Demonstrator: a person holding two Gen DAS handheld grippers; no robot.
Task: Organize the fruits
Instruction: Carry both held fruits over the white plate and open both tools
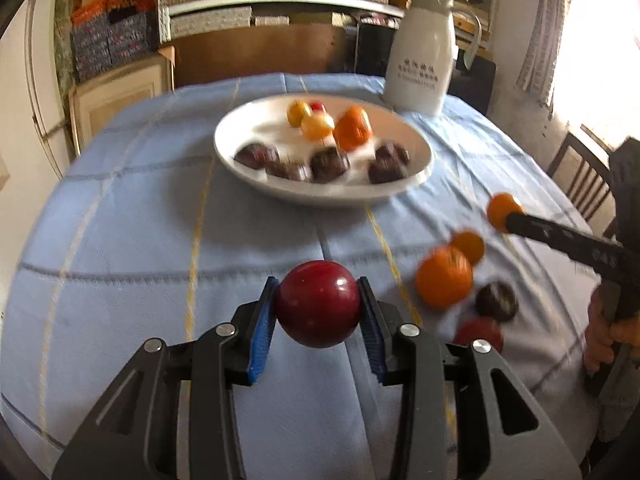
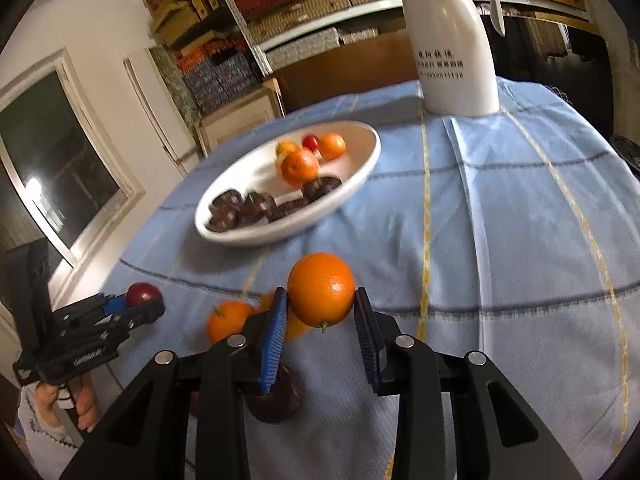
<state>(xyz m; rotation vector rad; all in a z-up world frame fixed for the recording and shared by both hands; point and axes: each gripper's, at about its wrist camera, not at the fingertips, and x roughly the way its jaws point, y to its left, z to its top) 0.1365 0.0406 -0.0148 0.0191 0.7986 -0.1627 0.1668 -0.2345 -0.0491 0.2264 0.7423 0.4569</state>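
Bowl (image 1: 420,148) fruits motion-blurred; dark fruit (image 2: 276,404) half hidden behind right jaws.

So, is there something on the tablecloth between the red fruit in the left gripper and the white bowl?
Nothing visible. The left gripper holds the round red fruit, and only bare blue checked tablecloth lies up to the shallow white bowl. The loose oranges lie off to the right.

surface: table in blue checked cloth (image 1: 140,220) | on it: white bowl (image 1: 420,164), white jug (image 1: 420,60), loose oranges (image 1: 443,276)
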